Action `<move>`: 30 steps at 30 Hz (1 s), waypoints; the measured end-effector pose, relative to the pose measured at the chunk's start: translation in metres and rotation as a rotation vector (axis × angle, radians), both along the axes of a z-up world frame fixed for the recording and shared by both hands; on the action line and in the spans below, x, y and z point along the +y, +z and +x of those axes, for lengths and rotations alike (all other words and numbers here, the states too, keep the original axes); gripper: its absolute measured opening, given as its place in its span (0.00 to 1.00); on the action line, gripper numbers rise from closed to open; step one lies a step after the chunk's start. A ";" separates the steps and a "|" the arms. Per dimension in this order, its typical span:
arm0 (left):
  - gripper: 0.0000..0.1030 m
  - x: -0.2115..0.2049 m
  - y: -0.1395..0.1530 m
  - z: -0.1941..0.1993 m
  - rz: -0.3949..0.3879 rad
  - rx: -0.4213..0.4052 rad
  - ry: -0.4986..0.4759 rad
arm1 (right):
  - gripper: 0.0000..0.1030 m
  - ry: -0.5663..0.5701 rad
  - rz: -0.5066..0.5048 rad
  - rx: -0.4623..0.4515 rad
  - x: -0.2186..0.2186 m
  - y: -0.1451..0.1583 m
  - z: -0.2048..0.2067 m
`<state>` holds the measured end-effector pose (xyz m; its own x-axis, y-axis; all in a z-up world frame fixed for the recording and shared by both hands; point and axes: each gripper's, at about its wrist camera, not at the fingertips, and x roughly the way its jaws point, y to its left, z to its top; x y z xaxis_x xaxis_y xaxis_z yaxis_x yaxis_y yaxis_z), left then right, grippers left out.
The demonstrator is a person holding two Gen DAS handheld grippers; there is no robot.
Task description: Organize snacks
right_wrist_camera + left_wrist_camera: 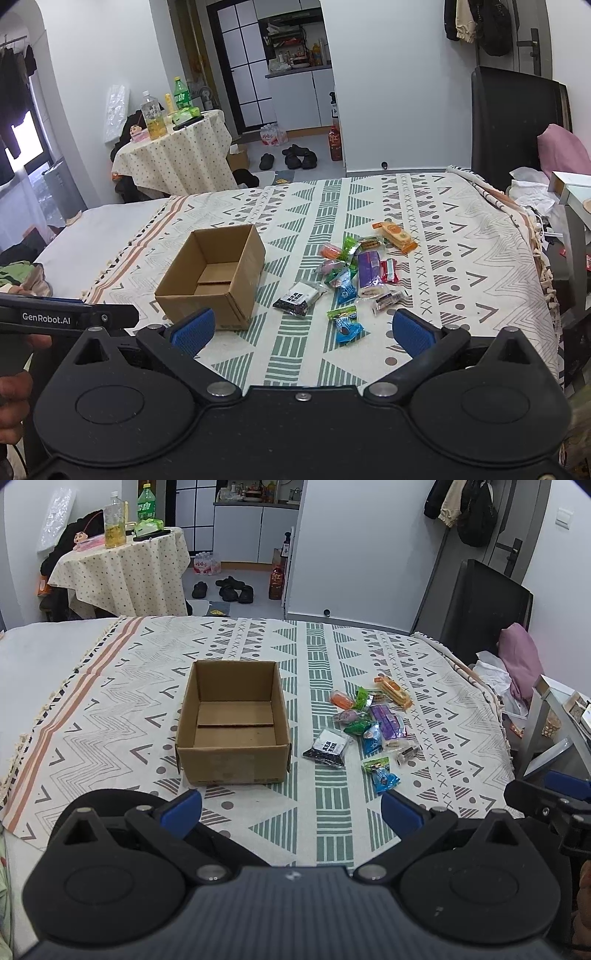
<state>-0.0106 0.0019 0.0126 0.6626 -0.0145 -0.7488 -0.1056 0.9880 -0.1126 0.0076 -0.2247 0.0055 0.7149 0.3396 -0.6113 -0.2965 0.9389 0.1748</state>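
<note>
Left hand-held gripper [291, 808], right hand-held gripper [301, 330]: both spread wide, nothing held; snack pile [369, 720] overlapping, labels unreadable.

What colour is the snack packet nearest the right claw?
Blue with a green top end, clearest in the right wrist view.

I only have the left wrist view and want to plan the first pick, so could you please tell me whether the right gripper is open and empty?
Observer: Yes. The right gripper is open, with nothing between its fingers, and it points at the snack pile.
Operator: Thank you. Is anything tucked beside the purple packet that I might miss?
Observer: A red packet lies against the right side of the purple packet, touching it.
</note>
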 end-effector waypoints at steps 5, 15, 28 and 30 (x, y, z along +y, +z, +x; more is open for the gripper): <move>1.00 0.000 -0.001 0.000 -0.002 0.002 0.002 | 1.00 -0.003 -0.007 0.000 -0.002 -0.002 -0.002; 1.00 -0.005 -0.003 0.001 -0.005 0.003 -0.006 | 1.00 -0.011 -0.014 0.008 -0.006 -0.005 -0.004; 1.00 -0.007 -0.002 0.001 0.000 -0.001 -0.010 | 1.00 -0.020 -0.011 0.009 -0.012 -0.003 -0.003; 1.00 -0.007 -0.001 0.001 -0.001 -0.001 -0.011 | 1.00 -0.020 -0.013 0.009 -0.012 -0.003 -0.003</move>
<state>-0.0100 -0.0054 0.0112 0.6635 -0.0221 -0.7479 -0.0948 0.9890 -0.1133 0.0048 -0.2370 0.0023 0.7161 0.3173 -0.6217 -0.2758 0.9469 0.1655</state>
